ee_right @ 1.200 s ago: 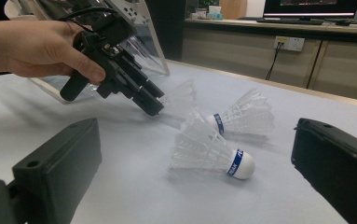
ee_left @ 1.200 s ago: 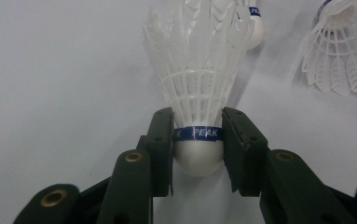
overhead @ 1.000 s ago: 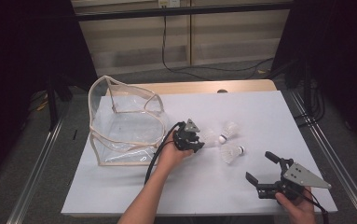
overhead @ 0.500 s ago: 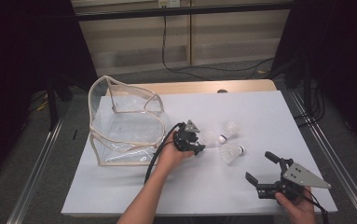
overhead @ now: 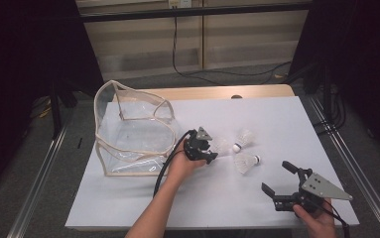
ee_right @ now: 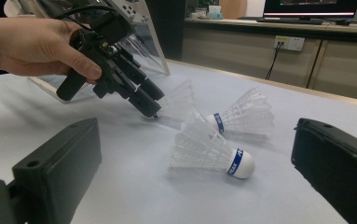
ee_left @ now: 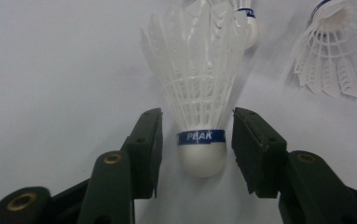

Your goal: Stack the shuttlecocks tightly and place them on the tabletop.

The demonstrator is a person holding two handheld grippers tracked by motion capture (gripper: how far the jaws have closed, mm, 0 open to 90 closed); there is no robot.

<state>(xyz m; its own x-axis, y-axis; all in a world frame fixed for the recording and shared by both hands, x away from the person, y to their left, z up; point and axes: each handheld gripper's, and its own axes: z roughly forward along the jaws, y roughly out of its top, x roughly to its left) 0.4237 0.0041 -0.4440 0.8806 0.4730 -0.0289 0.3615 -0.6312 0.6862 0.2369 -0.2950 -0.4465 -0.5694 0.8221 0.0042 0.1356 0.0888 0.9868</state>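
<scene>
Three white shuttlecocks with blue bands lie on the white table (overhead: 128, 208). One shuttlecock (ee_left: 199, 102) lies cork-first between the jaws of my left gripper (ee_left: 197, 114), with a gap on each side. Those jaws have just been closing a little and stand open around it. From above, the left gripper (overhead: 212, 156) points right at that shuttlecock (overhead: 221, 146). The other two shuttlecocks (overhead: 243, 140) (overhead: 246, 162) lie just beyond. My right gripper (overhead: 275, 176) hovers at the front right, open wide and holding nothing, facing the nearest shuttlecock (ee_right: 209, 151).
A clear plastic bag with cream trim (overhead: 128, 129) stands open at the table's left, right beside my left hand. A wooden strip (overhead: 202, 92) runs along the far edge. Dark floor and metal rails flank the table.
</scene>
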